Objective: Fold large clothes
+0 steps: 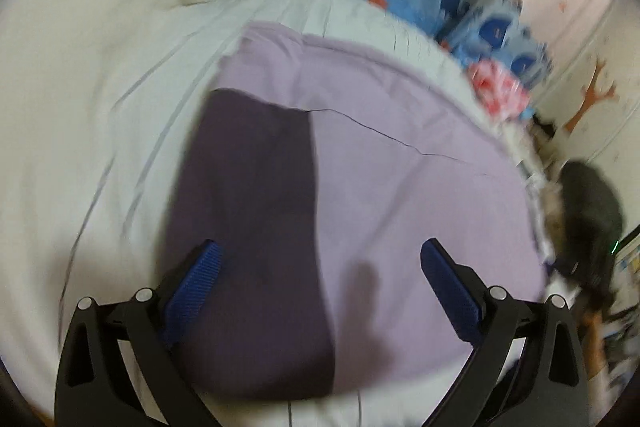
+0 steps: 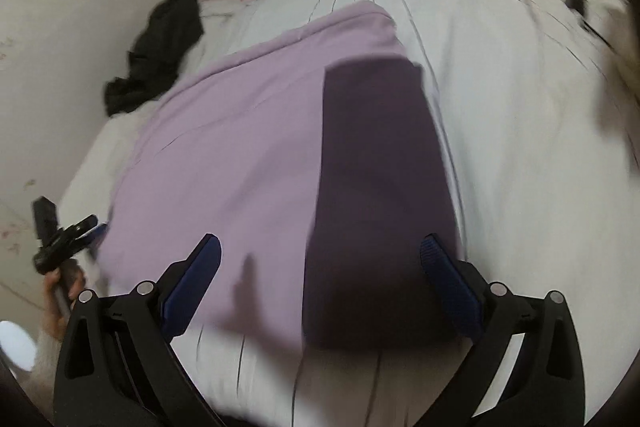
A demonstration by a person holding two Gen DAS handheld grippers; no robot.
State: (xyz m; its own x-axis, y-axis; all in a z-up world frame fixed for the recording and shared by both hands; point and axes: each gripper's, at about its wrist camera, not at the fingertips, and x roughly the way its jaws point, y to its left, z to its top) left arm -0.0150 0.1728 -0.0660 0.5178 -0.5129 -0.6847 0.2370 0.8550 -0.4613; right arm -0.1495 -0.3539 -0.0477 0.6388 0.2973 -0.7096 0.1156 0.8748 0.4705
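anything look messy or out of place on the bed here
Yes: a black garment lies crumpled at the far edge of the bed, unfolded, while the lilac garment lies flat. Both grippers hover open above it.

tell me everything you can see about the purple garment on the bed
The purple garment is soft, matte cloth in two tones: a broad pale lilac area and a dark purple panel along one side. It lies spread flat on the white striped bedding, with a thick folded edge at its far end and a thin crease across the lilac part. Both views are blurred, so finer detail is unclear. The left tongs and right tongs hang open above its near edge; neither grips it.
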